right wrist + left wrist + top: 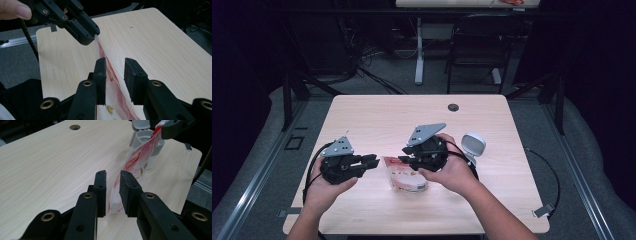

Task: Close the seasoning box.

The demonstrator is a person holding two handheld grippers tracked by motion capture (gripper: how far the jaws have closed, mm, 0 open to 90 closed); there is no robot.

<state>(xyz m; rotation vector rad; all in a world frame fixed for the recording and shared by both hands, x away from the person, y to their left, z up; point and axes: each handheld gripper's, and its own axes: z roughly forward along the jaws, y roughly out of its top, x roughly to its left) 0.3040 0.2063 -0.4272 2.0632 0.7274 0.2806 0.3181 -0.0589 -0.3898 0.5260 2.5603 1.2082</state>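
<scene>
So the wooden surface (377, 117) takes up most of the scene. On it, both grippers meet over a red-and-white pouch (404, 176) near the front middle. The left gripper (371, 161) comes in from the left; its jaws straddle one end of the pouch with a gap on each side, so not pinching it as far as I can see. The right gripper (408, 155) sits over the other end, its jaws also apart around the film, not clamped. A small grey lidded container (473, 146) stands just right of that hand.
</scene>
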